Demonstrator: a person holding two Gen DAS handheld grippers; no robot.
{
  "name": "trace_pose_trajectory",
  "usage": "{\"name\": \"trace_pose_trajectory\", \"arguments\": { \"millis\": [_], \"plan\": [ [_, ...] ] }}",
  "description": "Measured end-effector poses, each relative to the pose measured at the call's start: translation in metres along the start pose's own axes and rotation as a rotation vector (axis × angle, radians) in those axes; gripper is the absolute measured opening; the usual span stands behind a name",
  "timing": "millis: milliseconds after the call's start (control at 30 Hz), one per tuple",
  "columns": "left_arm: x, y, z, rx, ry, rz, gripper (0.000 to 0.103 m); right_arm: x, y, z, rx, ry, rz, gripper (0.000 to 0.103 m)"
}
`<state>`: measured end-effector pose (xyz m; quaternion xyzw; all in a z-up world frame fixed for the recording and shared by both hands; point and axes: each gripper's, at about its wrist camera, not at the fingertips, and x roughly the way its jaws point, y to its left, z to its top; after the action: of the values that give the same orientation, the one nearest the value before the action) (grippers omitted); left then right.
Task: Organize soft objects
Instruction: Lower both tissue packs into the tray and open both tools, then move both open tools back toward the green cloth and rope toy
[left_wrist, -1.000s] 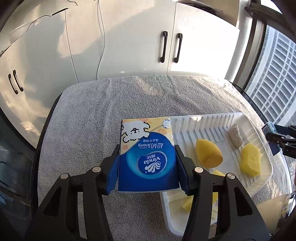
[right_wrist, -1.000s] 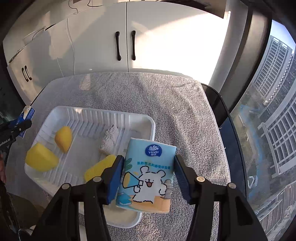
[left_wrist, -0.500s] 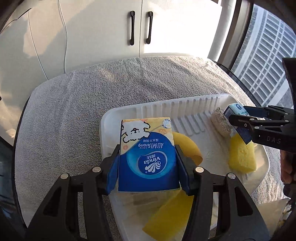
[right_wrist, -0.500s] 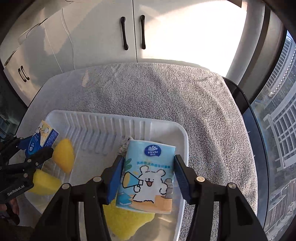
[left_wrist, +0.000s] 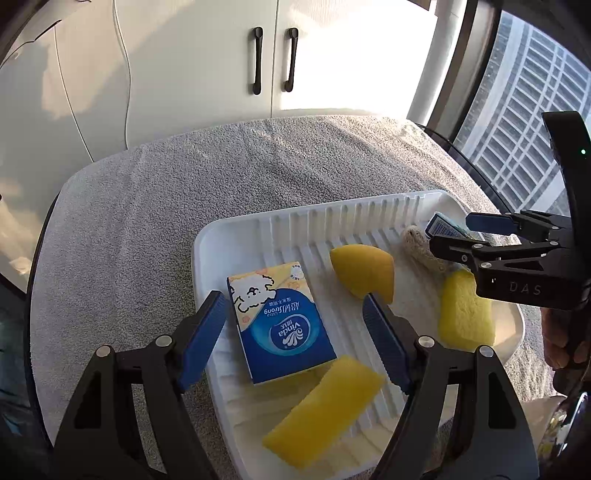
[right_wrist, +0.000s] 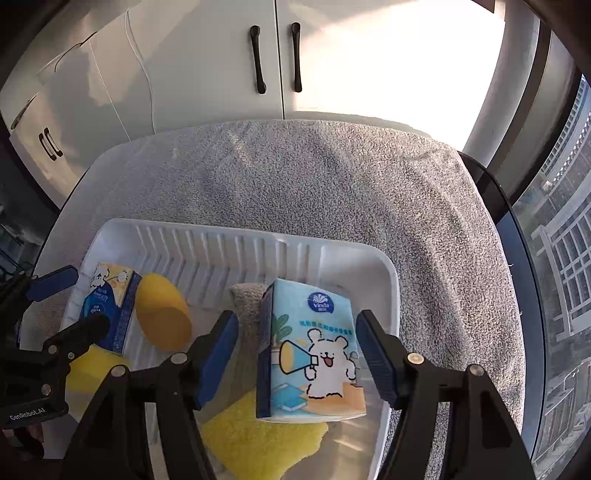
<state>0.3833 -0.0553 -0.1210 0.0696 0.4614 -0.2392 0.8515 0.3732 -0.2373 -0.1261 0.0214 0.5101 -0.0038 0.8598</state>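
A dark blue tissue pack (left_wrist: 282, 325) lies flat in the white tray (left_wrist: 201, 245). It sits between the pads of my left gripper (left_wrist: 295, 336), whose jaws are opening, and neither pad touches it. A light blue tissue pack (right_wrist: 317, 350) stands on its edge at the tray's right end (right_wrist: 392, 284). My right gripper (right_wrist: 297, 354) straddles that pack with its jaws opening and a gap on the left side. Three yellow sponges (left_wrist: 364, 273) (left_wrist: 463, 310) (left_wrist: 325, 402) and a beige scrubber (left_wrist: 421, 251) share the tray.
A grey towel (left_wrist: 184, 184) covers the round table under the tray. White cabinets with black handles (left_wrist: 273, 59) stand behind it. A window (left_wrist: 524, 110) lies to the right. A person's hand (left_wrist: 557, 343) shows at the right edge.
Both grippers came over the tray with their packs, sank a little and then opened. Each tissue pack now rests in the tray, free of the pads.
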Motion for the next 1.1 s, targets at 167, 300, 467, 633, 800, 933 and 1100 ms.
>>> {"name": "trace_pose_trajectory", "arguments": {
  "millis": [167, 300, 467, 633, 800, 933, 1100],
  "plan": [
    [-0.01, 0.002, 0.001, -0.015, -0.026, 0.007, 0.075, -0.014, -0.001, -0.001, -0.002, -0.021, 0.024, 0.086],
    [-0.019, 0.007, 0.0, -0.028, -0.051, 0.041, 0.075, -0.025, -0.007, -0.004, 0.005, -0.047, -0.002, 0.086],
    [-0.035, 0.026, -0.005, -0.095, -0.097, 0.083, 0.075, -0.033, -0.027, -0.012, 0.058, -0.048, -0.008, 0.086],
    [-0.049, 0.048, -0.018, -0.155, -0.102, 0.121, 0.075, -0.046, -0.049, -0.025, 0.095, -0.058, -0.033, 0.086],
    [-0.062, 0.073, -0.041, -0.227, -0.116, 0.163, 0.075, -0.058, -0.07, -0.046, 0.111, -0.062, -0.078, 0.086],
    [-0.068, 0.092, -0.065, -0.267, -0.113, 0.215, 0.075, -0.058, -0.09, -0.068, 0.133, -0.041, -0.095, 0.086],
    [-0.079, 0.113, -0.099, -0.321, -0.119, 0.247, 0.075, -0.058, -0.111, -0.1, 0.162, -0.014, -0.103, 0.086]
  ]
}}
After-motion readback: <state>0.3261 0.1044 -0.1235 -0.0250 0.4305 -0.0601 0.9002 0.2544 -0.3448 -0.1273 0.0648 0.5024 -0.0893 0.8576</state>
